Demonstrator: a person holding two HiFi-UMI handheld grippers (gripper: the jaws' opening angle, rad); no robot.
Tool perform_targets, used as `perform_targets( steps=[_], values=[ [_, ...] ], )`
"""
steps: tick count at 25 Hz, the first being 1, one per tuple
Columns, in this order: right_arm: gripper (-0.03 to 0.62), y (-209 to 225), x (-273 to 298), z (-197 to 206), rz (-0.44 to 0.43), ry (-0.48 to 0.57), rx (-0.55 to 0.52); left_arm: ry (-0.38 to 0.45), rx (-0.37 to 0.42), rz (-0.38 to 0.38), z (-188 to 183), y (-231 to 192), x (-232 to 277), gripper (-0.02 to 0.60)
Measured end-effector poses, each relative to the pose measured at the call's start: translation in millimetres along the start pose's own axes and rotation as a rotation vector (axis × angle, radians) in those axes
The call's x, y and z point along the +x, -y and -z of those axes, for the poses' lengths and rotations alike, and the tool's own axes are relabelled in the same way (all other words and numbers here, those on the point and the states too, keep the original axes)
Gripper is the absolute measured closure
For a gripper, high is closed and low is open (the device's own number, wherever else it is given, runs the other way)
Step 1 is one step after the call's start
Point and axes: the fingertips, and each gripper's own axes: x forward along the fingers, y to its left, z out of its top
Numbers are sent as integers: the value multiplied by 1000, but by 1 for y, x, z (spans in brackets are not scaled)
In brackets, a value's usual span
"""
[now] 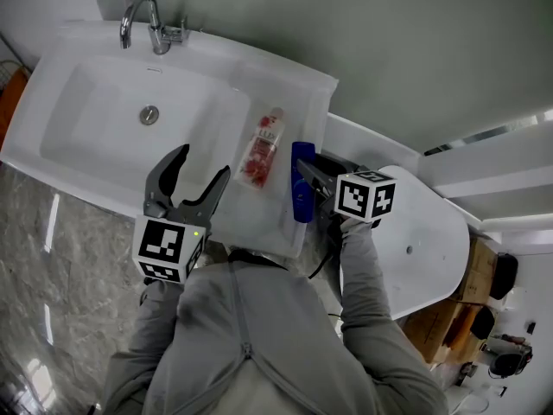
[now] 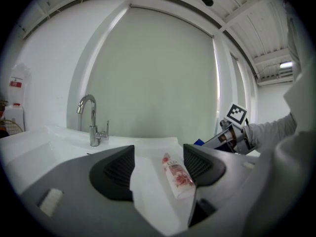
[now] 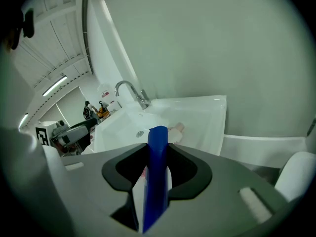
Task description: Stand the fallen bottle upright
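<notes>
Fingers (image 3: 190,169) of your right gripper (image 3: 158,152) clamp the blue bottle (image 1: 301,188) just beside the pink bottle (image 1: 261,150) lying on the sink ledge (image 1: 289,85), left gripper (image 1: 204,161) gaping empty: righting looks underway; next, seat its base flat before releasing.

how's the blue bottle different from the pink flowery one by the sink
The blue bottle is plain solid blue; the pink bottle is pale with a red floral label. The blue bottle is clamped in the right gripper; the pink bottle lies on its side on the sink ledge, untouched. Both are slim bottles at the ledge beside the basin.
</notes>
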Motion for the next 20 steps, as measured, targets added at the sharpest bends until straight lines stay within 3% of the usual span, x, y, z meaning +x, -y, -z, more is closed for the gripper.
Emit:
perform_targets(
  steps=[10,20],
  values=[
    [464,18,11,-65,-19,175,-78,-9,2,-61,-1,-14,4,245],
    [464,44,52,-138,-41,257,-179,-41,-16,-151,-1,-34,5,245]
  ],
)
